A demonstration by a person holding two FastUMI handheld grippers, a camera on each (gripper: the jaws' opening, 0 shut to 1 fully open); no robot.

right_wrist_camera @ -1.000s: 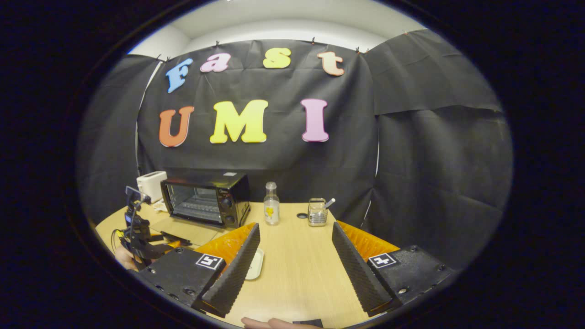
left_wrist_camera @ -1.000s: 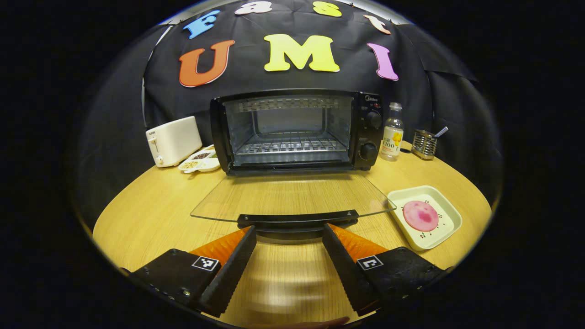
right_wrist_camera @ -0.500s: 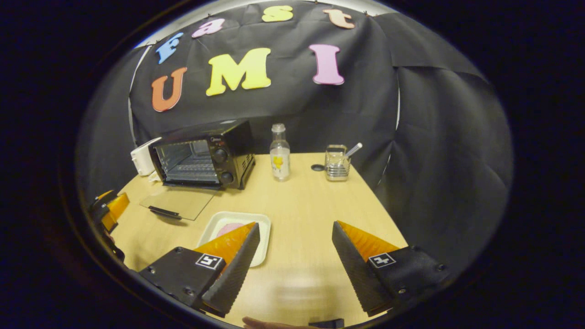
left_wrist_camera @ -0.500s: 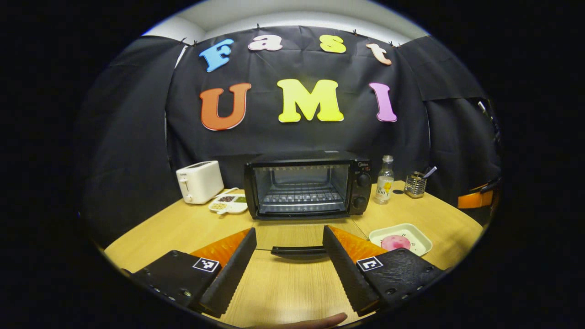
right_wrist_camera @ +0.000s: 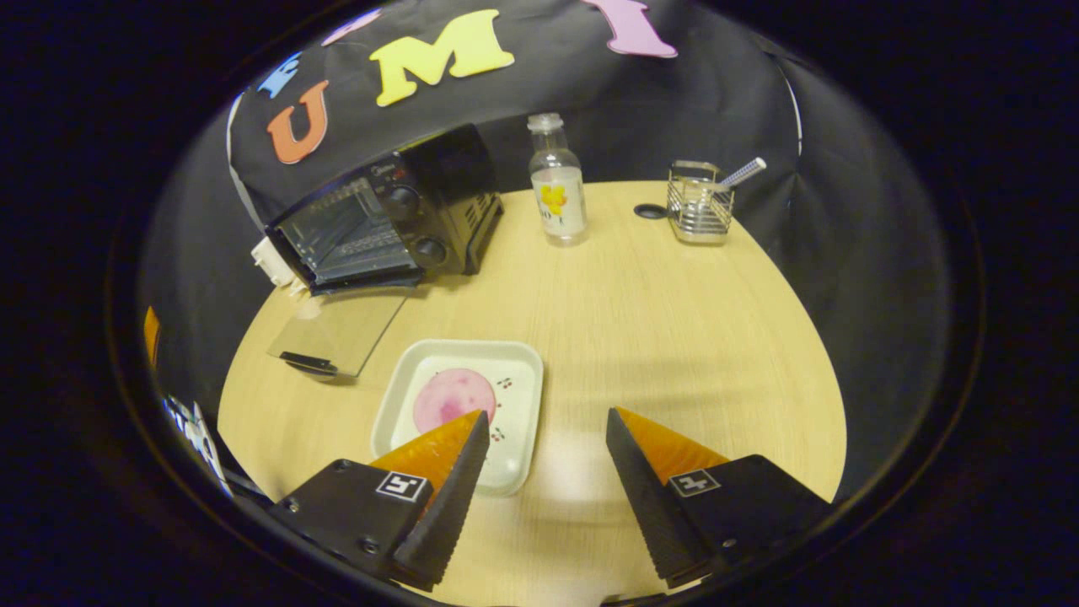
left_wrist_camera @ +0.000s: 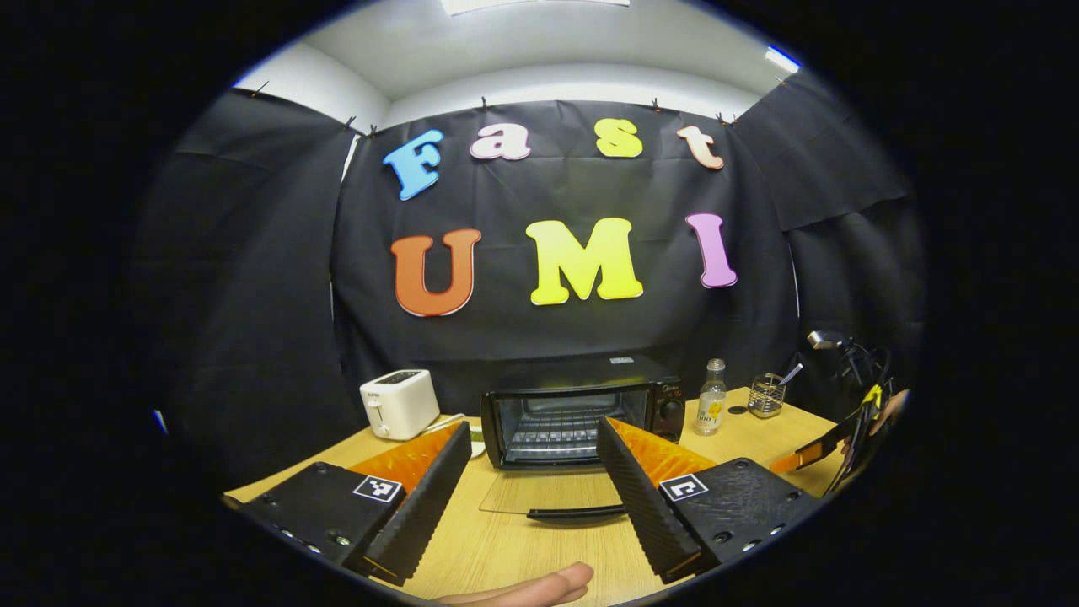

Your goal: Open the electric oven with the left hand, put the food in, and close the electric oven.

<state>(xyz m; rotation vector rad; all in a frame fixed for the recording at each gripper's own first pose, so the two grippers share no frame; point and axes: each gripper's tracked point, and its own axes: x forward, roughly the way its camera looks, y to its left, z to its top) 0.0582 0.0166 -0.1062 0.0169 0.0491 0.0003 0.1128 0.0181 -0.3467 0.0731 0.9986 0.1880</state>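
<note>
white toaster (left_wrist_camera: 398, 404), bottle (right_wrist_camera: 556, 185), wire holder (right_wrist_camera: 698, 203)

The left gripper view looks level and forward from low over the near edge of the surface (left_wrist_camera: 506, 548), well back from the electric oven (left_wrist_camera: 582, 410), whose open front it faces squarely; the booth wall and ceiling fill its upper half. The right gripper view rides higher and tilts down onto the surface (right_wrist_camera: 674, 337), close above the tray (right_wrist_camera: 514, 396), seeing the electric oven (right_wrist_camera: 383, 223) obliquely from its right. Both views share the oven, its lowered glass door (right_wrist_camera: 337, 331), the bottle (right_wrist_camera: 556, 181) and the wire holder (right_wrist_camera: 698, 202).
</note>
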